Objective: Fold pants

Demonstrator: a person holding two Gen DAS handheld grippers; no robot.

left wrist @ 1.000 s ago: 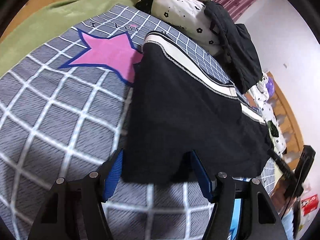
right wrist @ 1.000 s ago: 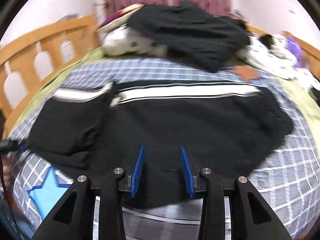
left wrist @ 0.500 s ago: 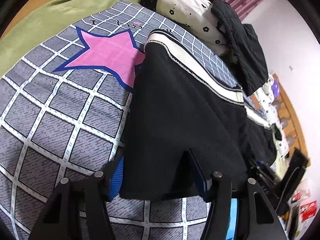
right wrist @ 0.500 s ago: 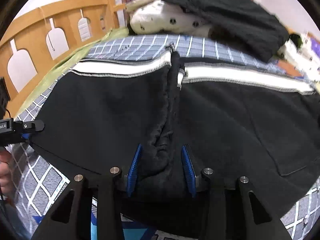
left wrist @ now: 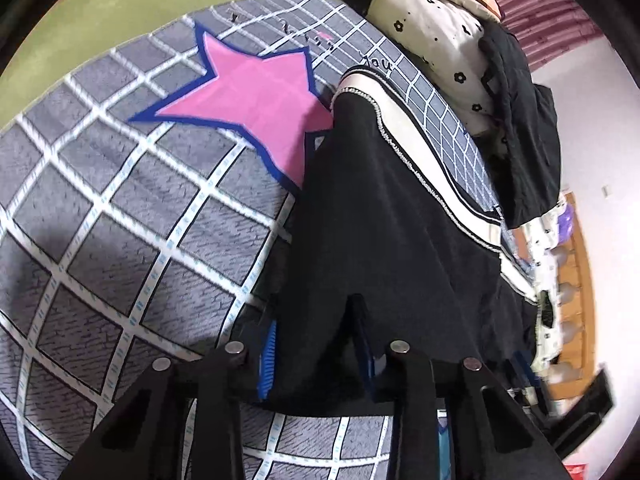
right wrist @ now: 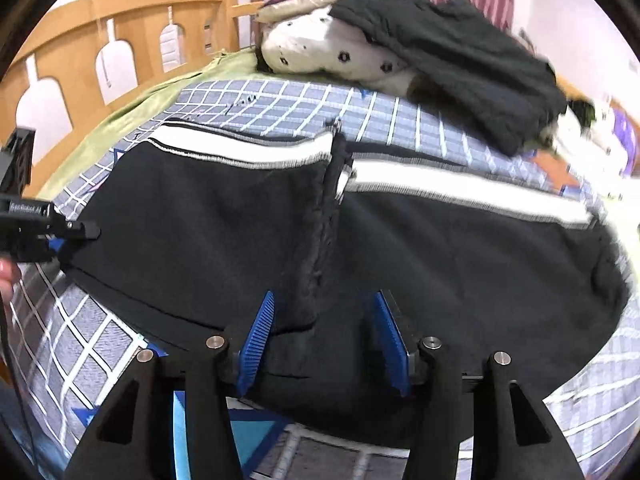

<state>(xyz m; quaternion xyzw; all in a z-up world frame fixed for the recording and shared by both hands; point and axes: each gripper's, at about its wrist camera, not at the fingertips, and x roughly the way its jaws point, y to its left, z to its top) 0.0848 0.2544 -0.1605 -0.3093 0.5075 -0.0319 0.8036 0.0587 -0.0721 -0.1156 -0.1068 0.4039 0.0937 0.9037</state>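
Between the blue pads of the left gripper (left wrist: 316, 350) lies the near corner of the black pants (left wrist: 384, 248), and the jaws have just been closing on it; they stand narrow, the cloth bunched between them, though whether the pads already press on it cannot be told for certain. Ahead of these jaws the garment runs away across the checked bedspread (left wrist: 120, 216), its white side stripe (left wrist: 404, 128) along the far edge and a pink star (left wrist: 256, 96) to the left. At the right gripper (right wrist: 324, 332) the jaws have just been opening; they stand roughly half apart, astride the raised fold edge (right wrist: 320, 240) where one layer of the pants (right wrist: 460, 264) overlaps the other, and the pads do not appear to press on it. To the left of these jaws the left gripper (right wrist: 80, 232) is seen at the far corner of the folded-over layer. Judged from this lie, one fold across the length is already laid, with the folded part flat on the lower layer. Remaining work appears to be at least one more fold to a compact packet, plus smoothing of the bunched ridge. A dark garment (right wrist: 452, 60) rests on a pillow (right wrist: 332, 52) well beyond the jaws.
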